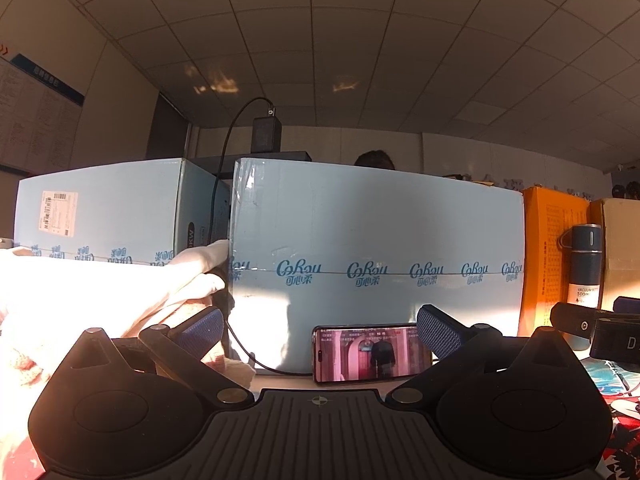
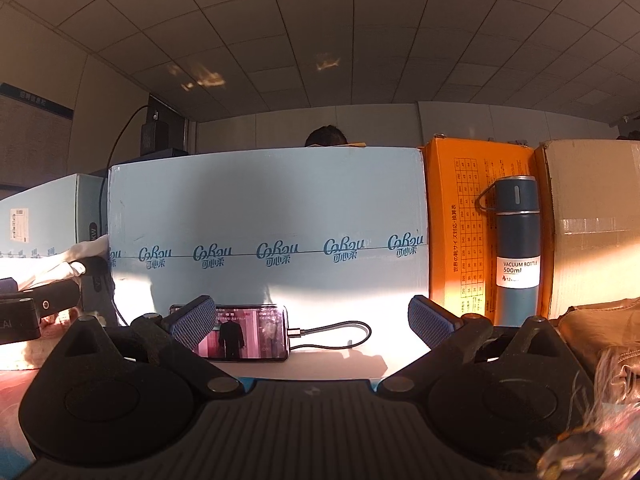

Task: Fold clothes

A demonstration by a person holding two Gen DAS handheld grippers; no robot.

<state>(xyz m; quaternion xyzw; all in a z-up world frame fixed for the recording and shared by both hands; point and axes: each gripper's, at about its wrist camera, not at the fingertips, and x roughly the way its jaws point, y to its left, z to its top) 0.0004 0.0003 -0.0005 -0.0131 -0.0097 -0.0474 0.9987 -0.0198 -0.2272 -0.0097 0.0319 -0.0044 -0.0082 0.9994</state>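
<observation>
Jaws wide; blue box (image 2: 268,216), phone (image 2: 246,332), perhaps pale cloth (image 1: 80,292) ahead.

Ahead: pale blue box (image 2: 268,216) walls off the table's back edge.
Low centre: phone (image 2: 244,334) leans against it.
Right: vacuum bottle (image 2: 516,248) stands.

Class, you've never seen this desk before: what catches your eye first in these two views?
A long pale blue carton fills the middle as a wall, with a lit phone propped at its foot. Right of it stands a blue vacuum bottle before an orange box; sunlit pale cloth lies left.
</observation>
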